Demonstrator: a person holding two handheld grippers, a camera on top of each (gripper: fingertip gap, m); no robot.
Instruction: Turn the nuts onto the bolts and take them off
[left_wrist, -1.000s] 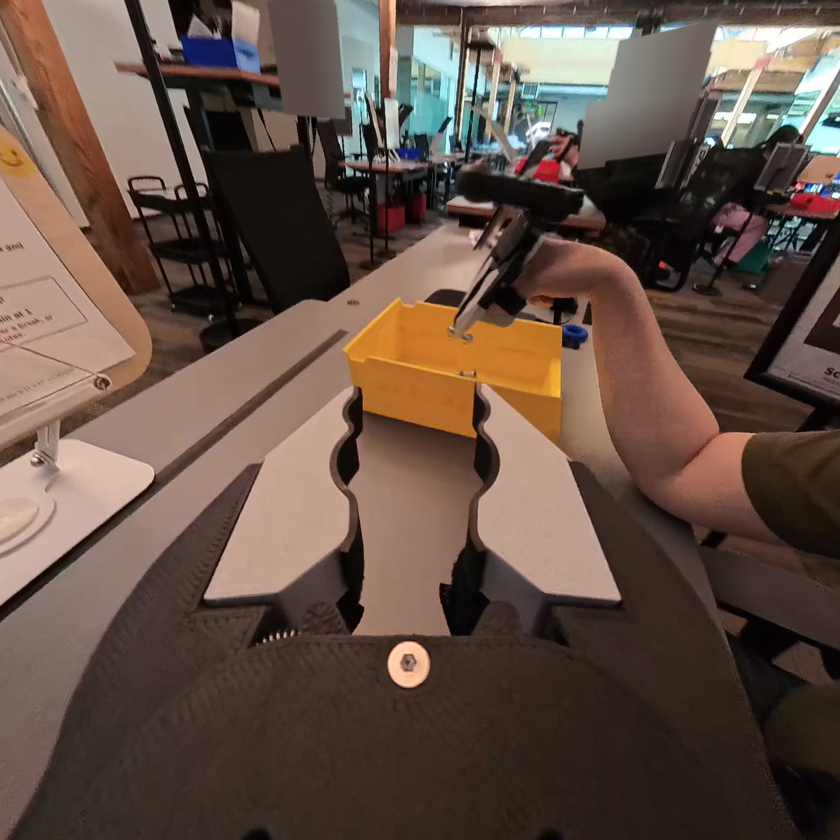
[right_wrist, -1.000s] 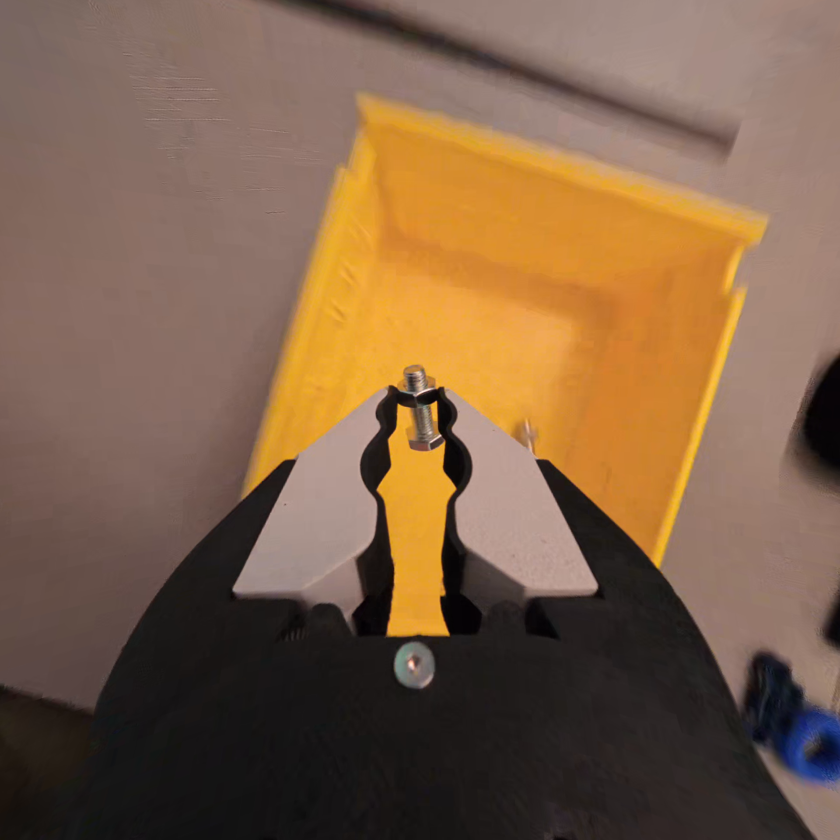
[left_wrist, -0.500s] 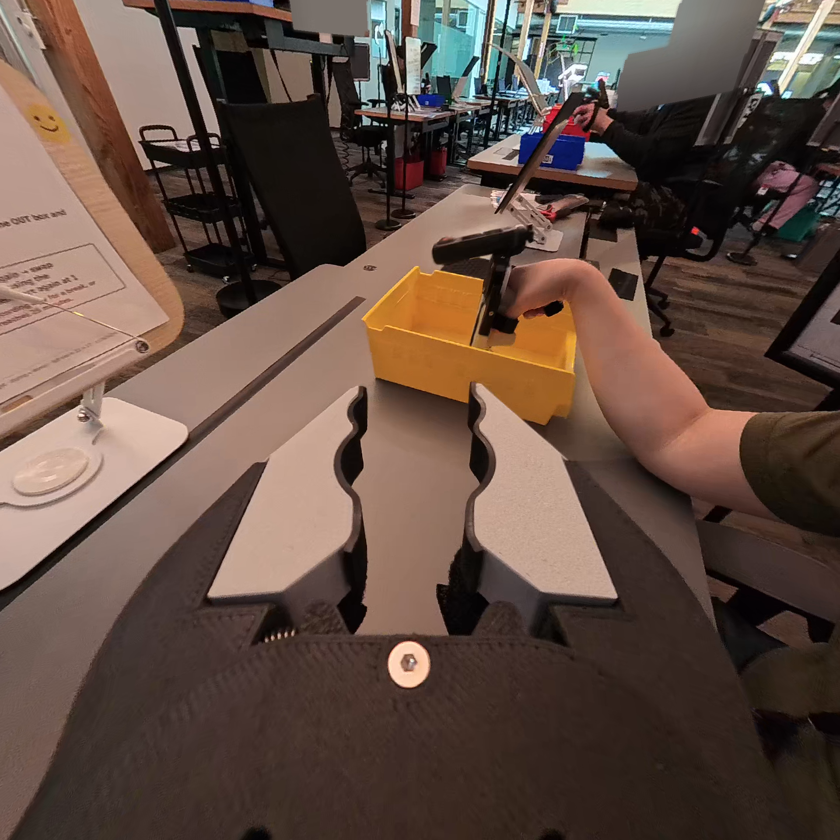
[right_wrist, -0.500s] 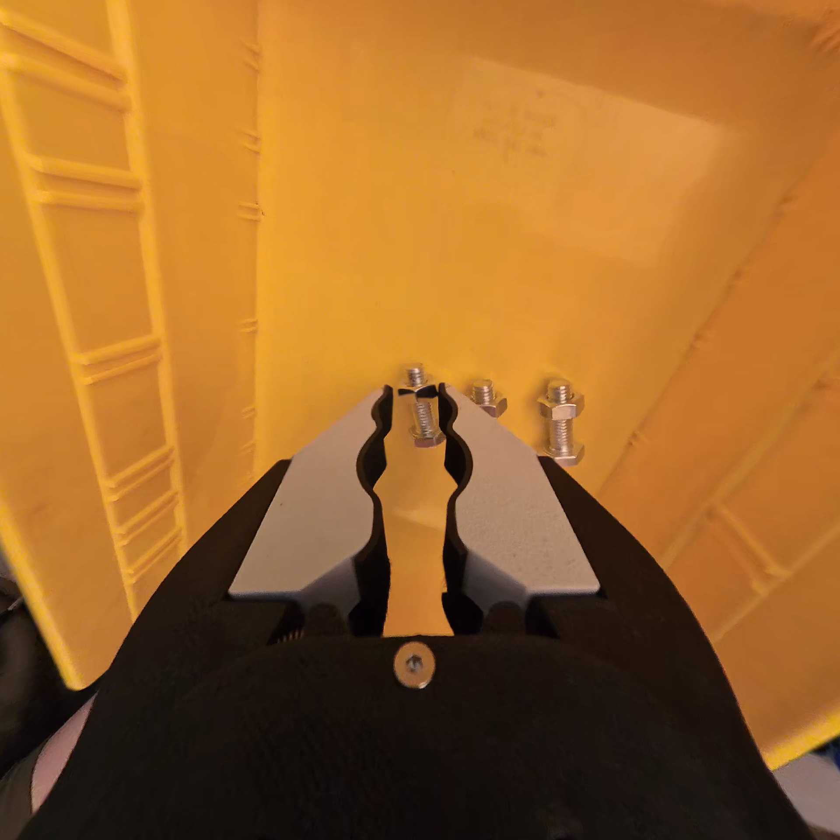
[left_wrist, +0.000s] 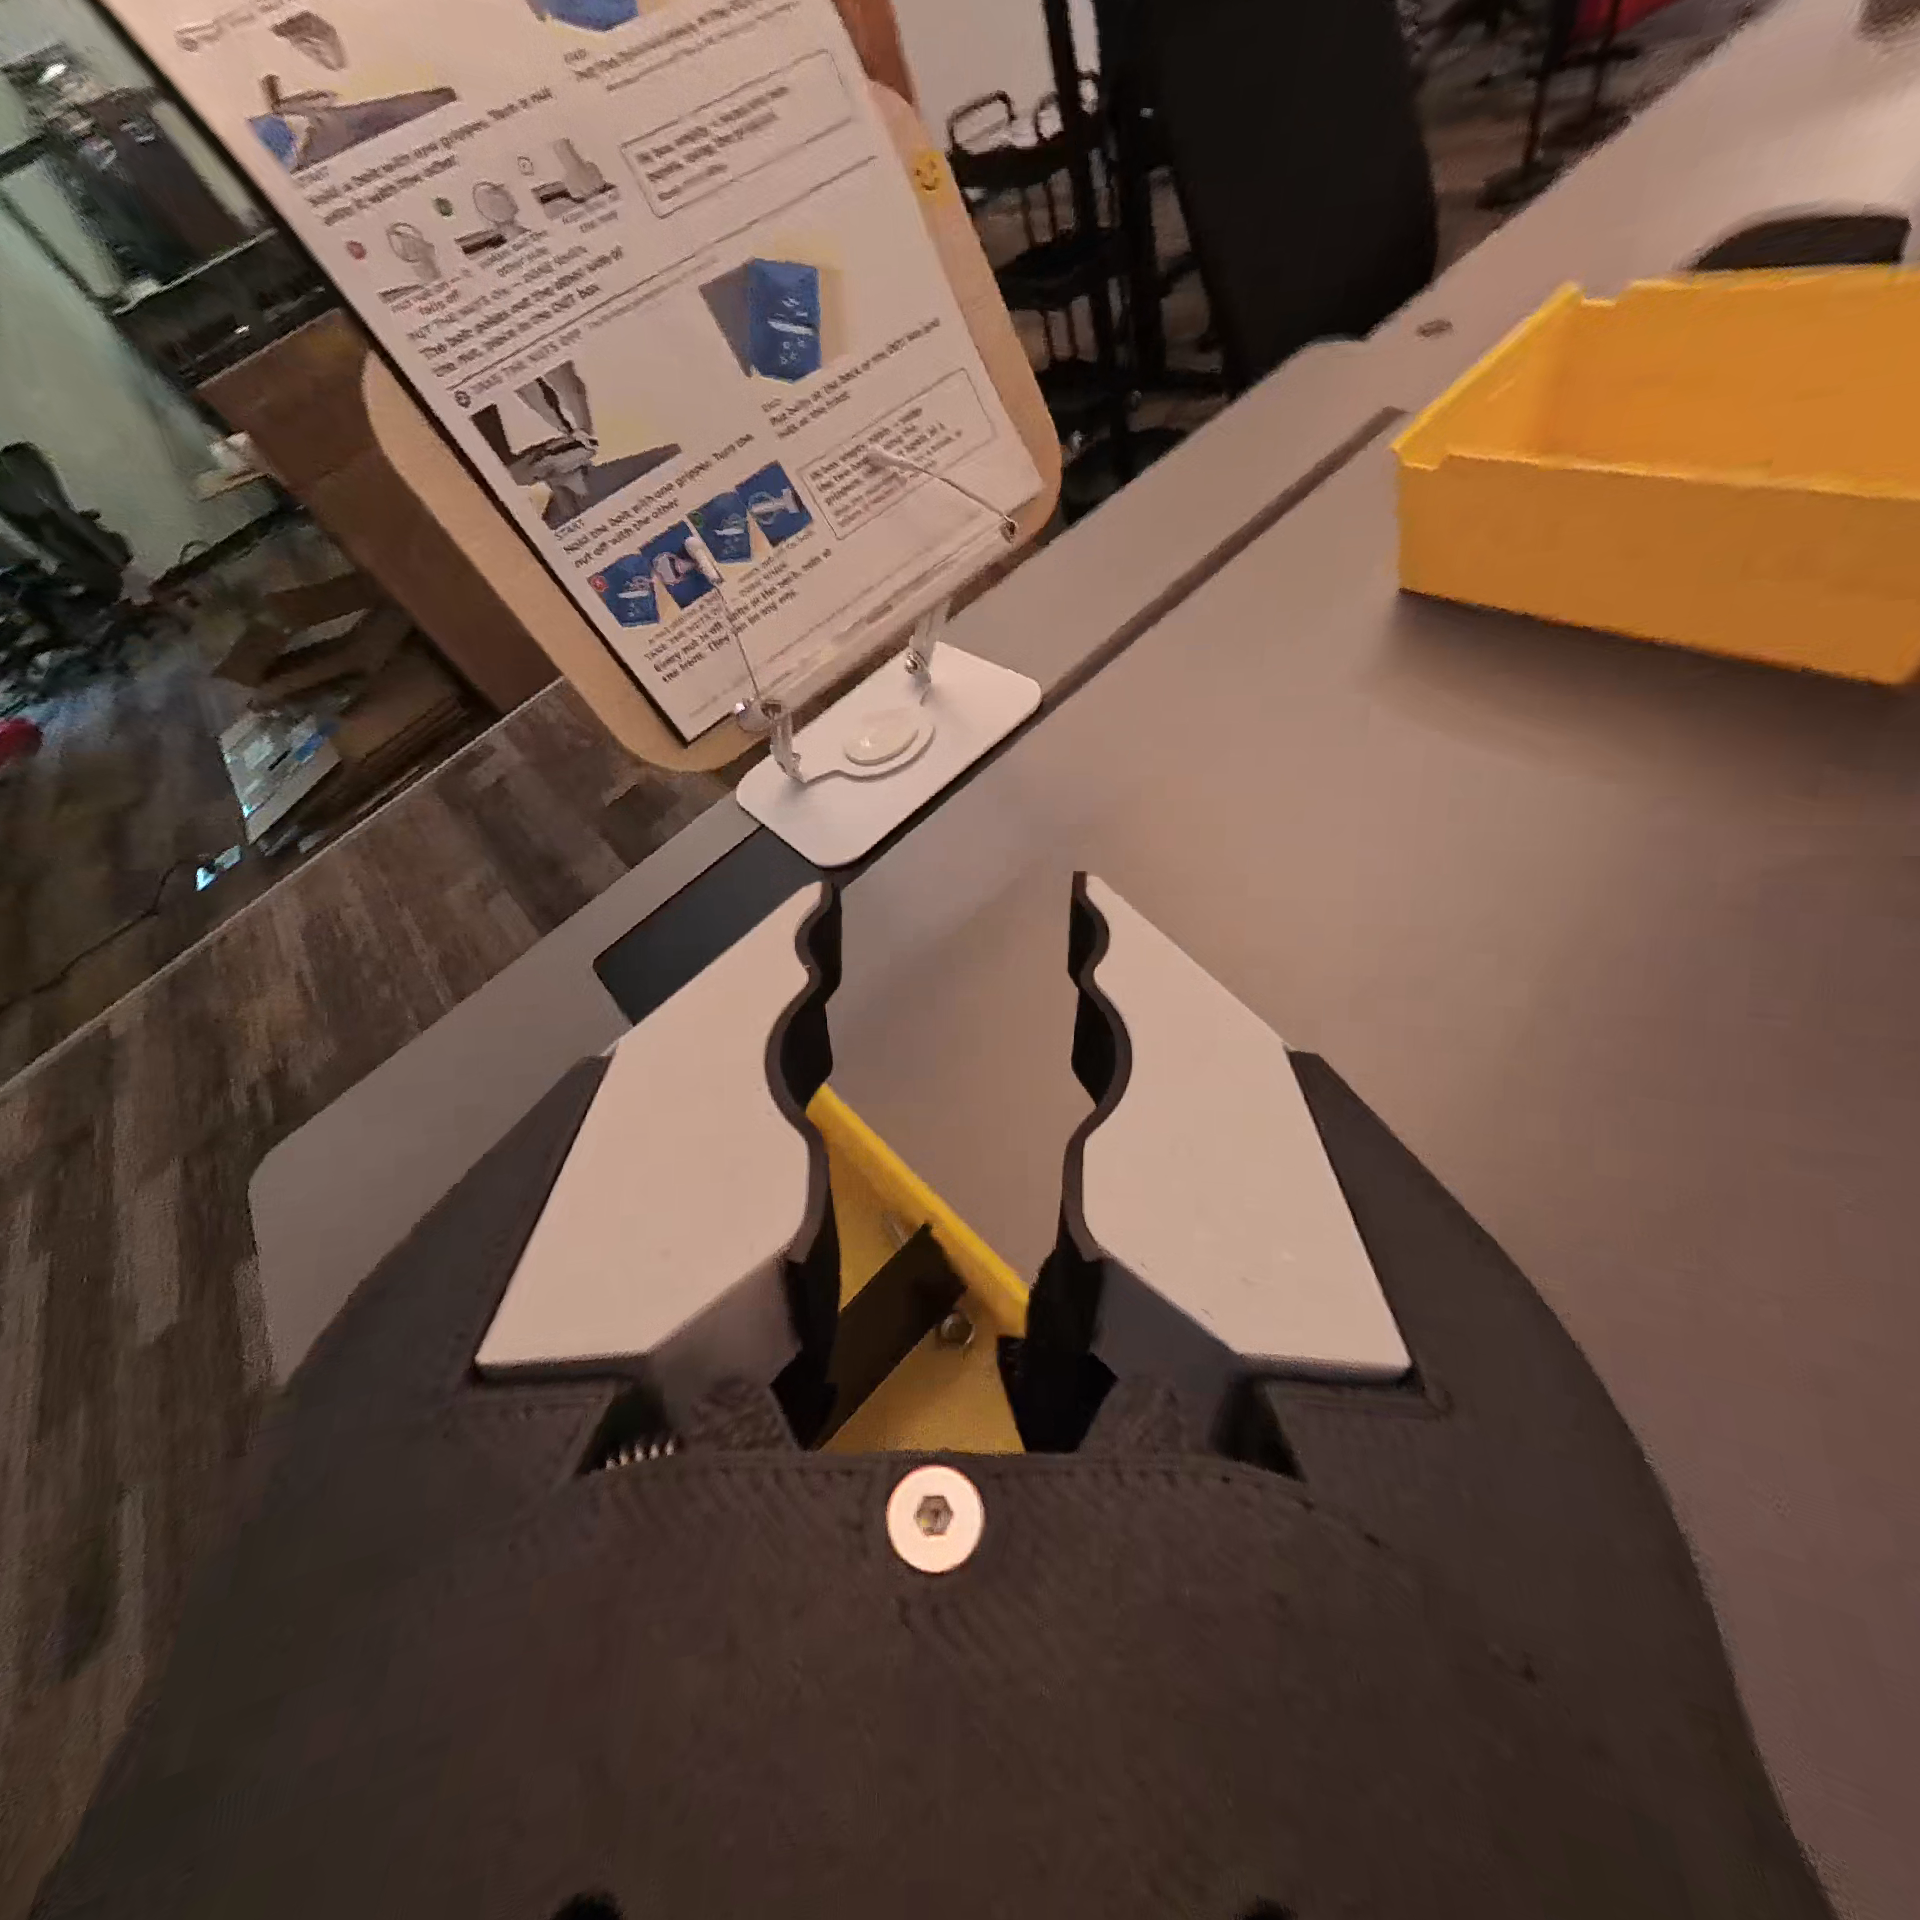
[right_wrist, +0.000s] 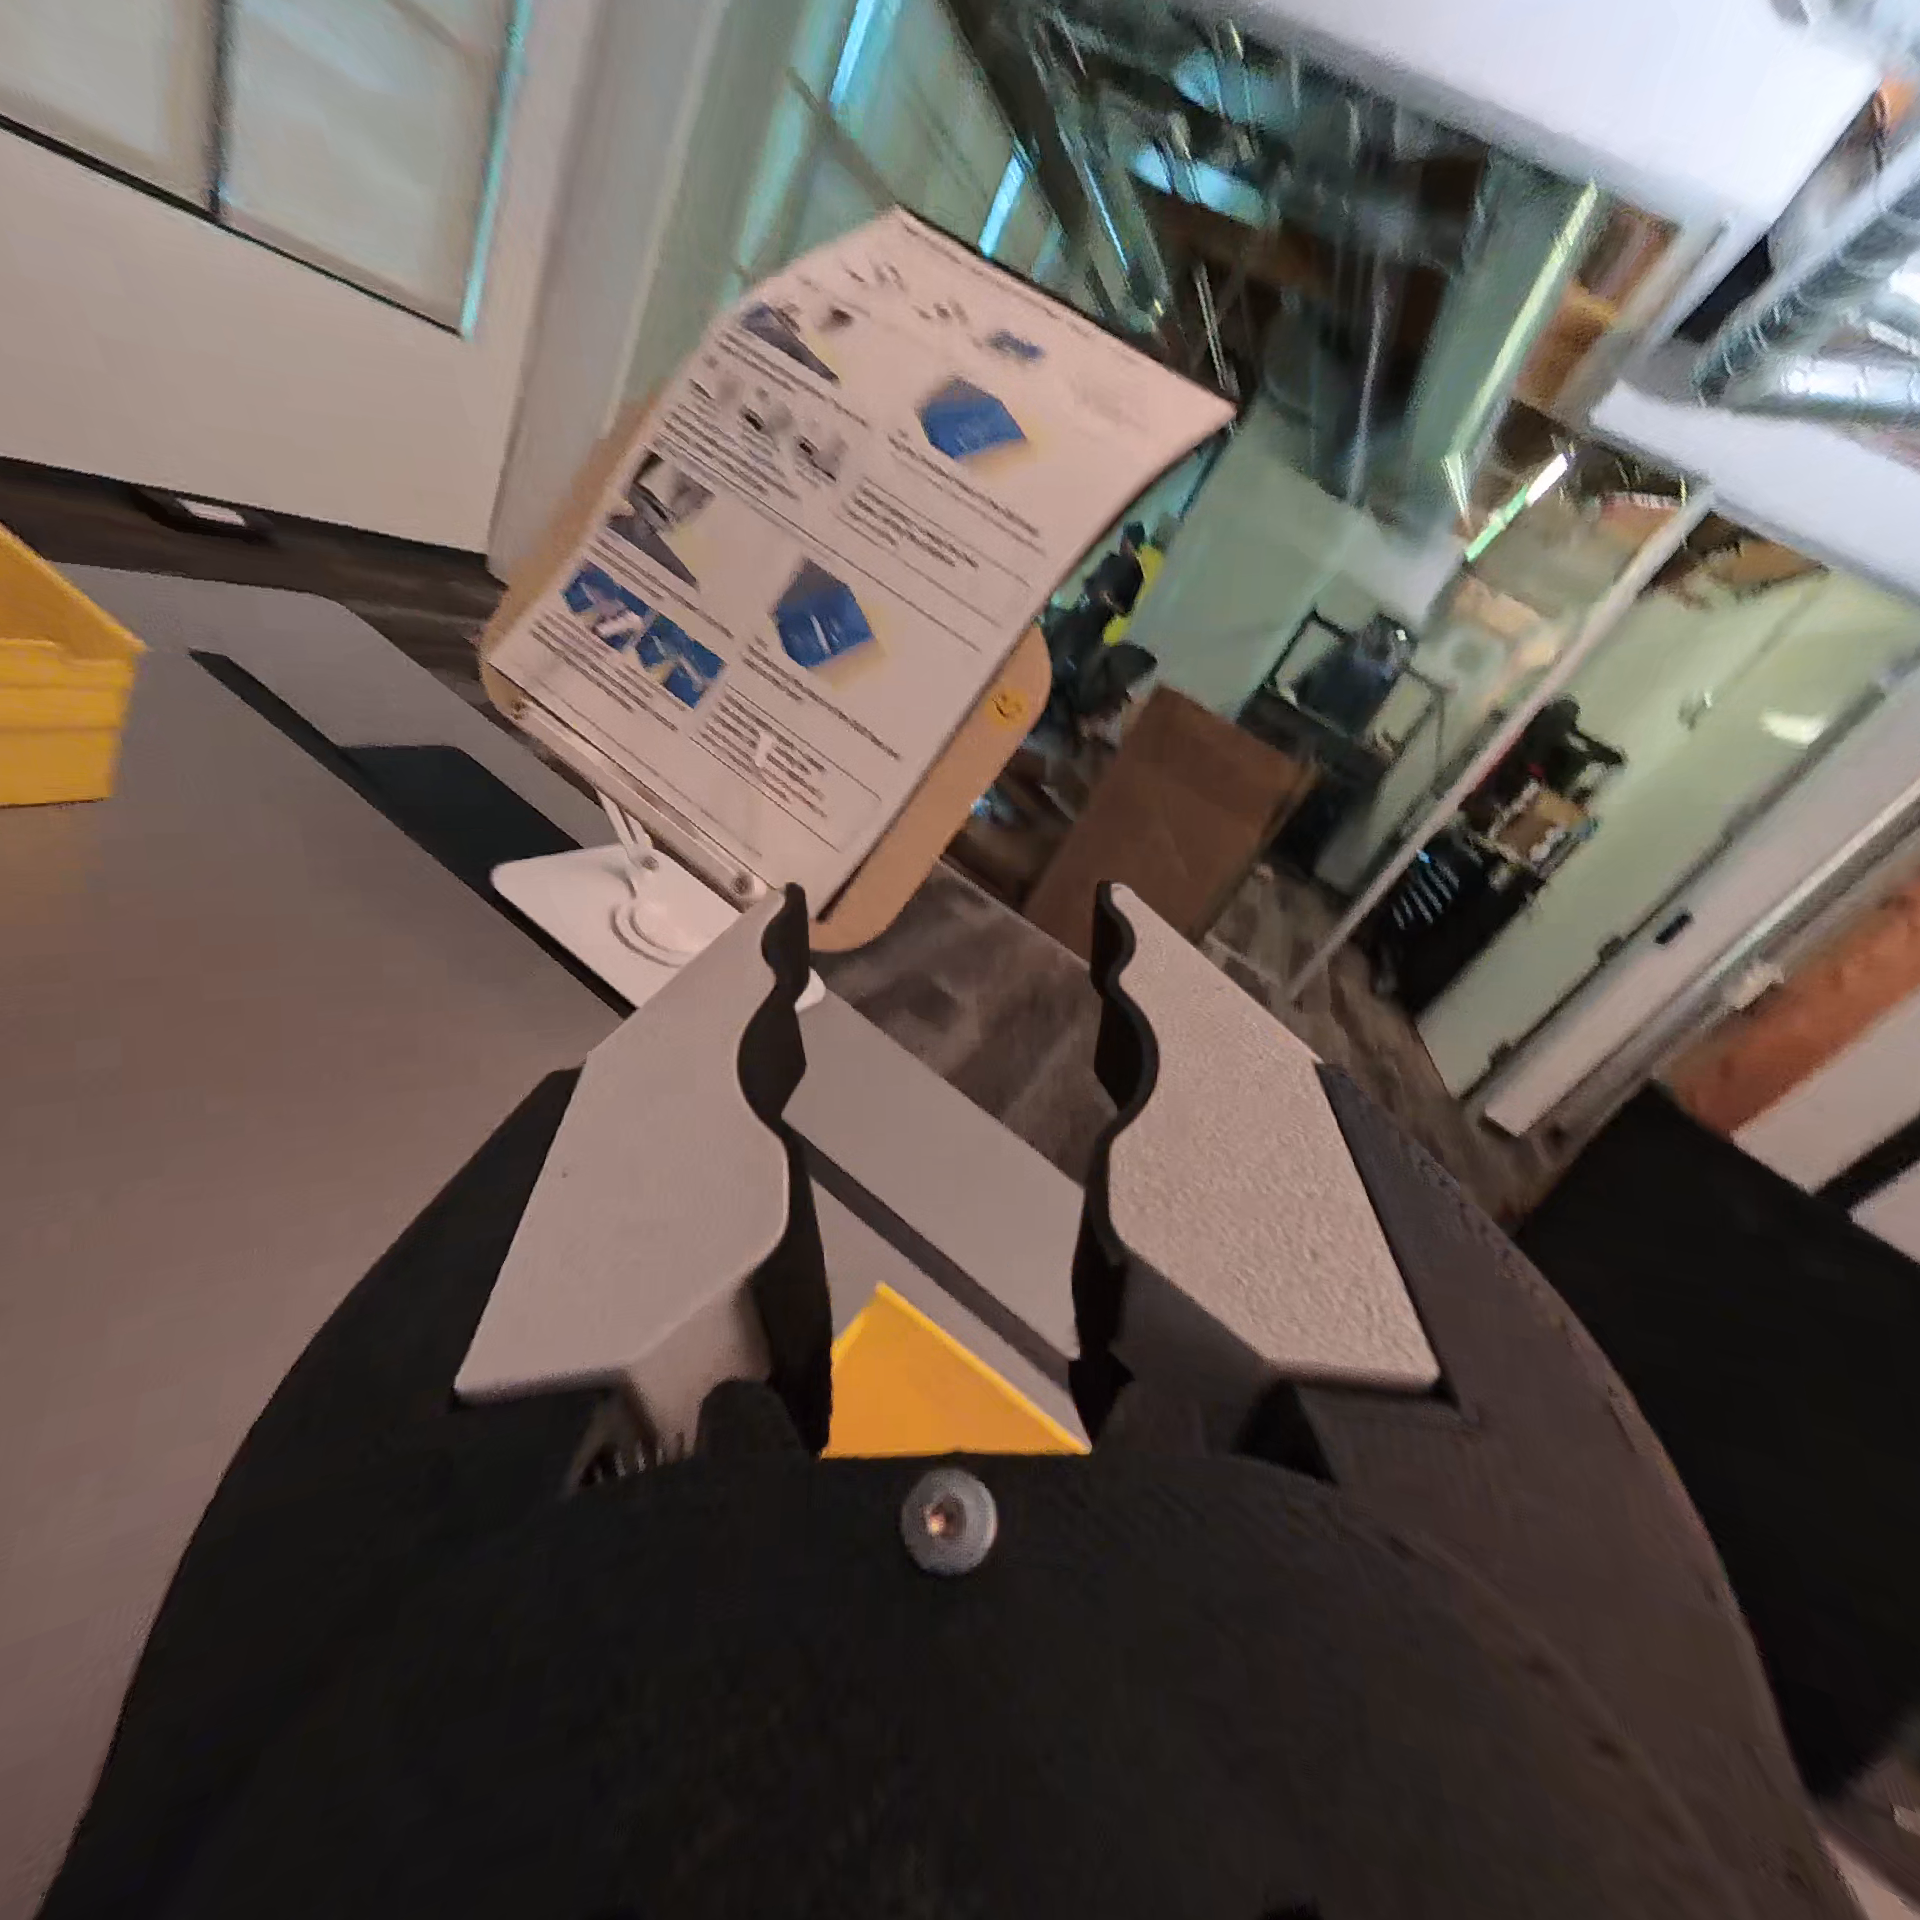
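Observation:
My left gripper (left_wrist: 954, 902) is open and empty, held low over the grey table (left_wrist: 1455, 1039). Between its fingers, close to the camera, shows a corner of a near yellow bin (left_wrist: 914, 1174) with a small metal nut or bolt (left_wrist: 951, 1328) inside. A second yellow bin (left_wrist: 1662, 468) sits at the far right; its contents are hidden. My right gripper (right_wrist: 951, 902) is open and empty, tilted up above the table. A corner of the near yellow bin (right_wrist: 914, 1392) shows between its fingers, and the other bin's (right_wrist: 52, 707) edge is at far left.
An instruction sheet on a white stand (left_wrist: 888, 758) stands at the table's left edge; it also shows in the right wrist view (right_wrist: 831, 582). A dark groove (left_wrist: 1195, 592) runs along the table. Beyond the edge are wood floor, black chairs and cardboard boxes. There is about 45 cm between the tips of the two grippers.
My right gripper let go of the bolt with its nut inside the far yellow bin, opened, lifted out and swung left. My left gripper swung left and down over the near bin.

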